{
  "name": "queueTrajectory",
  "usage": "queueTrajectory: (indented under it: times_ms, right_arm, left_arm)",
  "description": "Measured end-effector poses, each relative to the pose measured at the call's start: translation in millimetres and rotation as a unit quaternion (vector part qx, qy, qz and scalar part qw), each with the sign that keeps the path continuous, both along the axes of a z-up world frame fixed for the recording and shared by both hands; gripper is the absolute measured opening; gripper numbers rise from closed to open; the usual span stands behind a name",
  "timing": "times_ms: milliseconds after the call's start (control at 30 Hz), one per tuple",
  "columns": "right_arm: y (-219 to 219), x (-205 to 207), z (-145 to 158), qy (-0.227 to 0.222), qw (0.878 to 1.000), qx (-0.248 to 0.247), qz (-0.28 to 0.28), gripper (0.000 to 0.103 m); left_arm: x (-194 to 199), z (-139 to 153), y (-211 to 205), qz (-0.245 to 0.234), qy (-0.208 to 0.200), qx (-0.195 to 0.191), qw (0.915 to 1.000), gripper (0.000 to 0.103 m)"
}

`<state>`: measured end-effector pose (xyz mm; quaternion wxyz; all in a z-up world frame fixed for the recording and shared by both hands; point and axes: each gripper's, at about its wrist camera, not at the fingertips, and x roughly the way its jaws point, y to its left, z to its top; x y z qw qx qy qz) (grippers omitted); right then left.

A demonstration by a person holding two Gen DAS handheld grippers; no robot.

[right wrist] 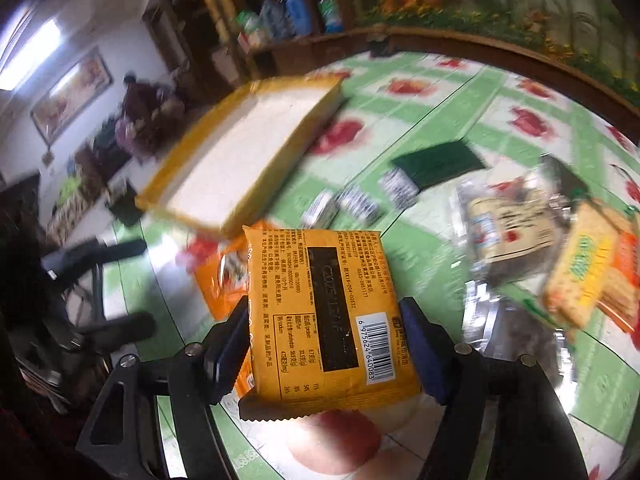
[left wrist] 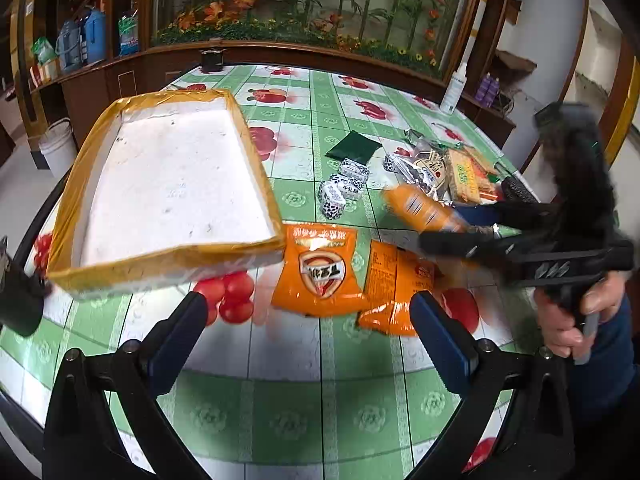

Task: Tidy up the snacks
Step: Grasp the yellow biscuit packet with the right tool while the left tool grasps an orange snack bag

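My right gripper is shut on an orange snack packet, back side with barcode up, held above the table; it shows blurred in the left wrist view. My left gripper is open and empty, just above the table near two more orange packets. A white foam tray with yellow taped rim lies at the left; it also shows in the right wrist view.
Small black-and-white candy boxes, a dark green packet, a clear bag of snacks and cracker packs lie on the fruit-print tablecloth. A wooden cabinet ledge runs behind the table.
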<state>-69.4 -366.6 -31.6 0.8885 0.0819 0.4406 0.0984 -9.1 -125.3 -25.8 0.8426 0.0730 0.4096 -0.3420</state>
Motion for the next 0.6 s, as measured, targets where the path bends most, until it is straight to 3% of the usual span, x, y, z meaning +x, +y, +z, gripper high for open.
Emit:
queueTrajectory:
  times_ms: [67,200,533,600]
  right_arm:
    - [-12.4,-2.3,5.9,-0.012,0.999,0.022,-0.025,0.073]
    - [-24.5,-0.9,8.7,-0.016,0.998,0.045,-0.050,0.073]
    - [-34.3,-2.2,14.2,-0.024,0.996,0.069,-0.058,0.073]
    - [-34.3,-1.3,12.7,-0.022,0.996,0.070,-0.058,0.073]
  left_arm:
    - [3.1,-1.7,-8.6,-0.003,0.000,0.010,0.9999,0.101]
    - [10.2,-7.6,-26.8,-0.008,0.001,0.043,0.9991,0.090]
    - [28.9,-27.4,-47.3,-0.010,0.022,0.076,0.9968,0.090]
    - [32.8,-32.3,-53.3,-0.016,0.031,0.076,0.9965,0.079]
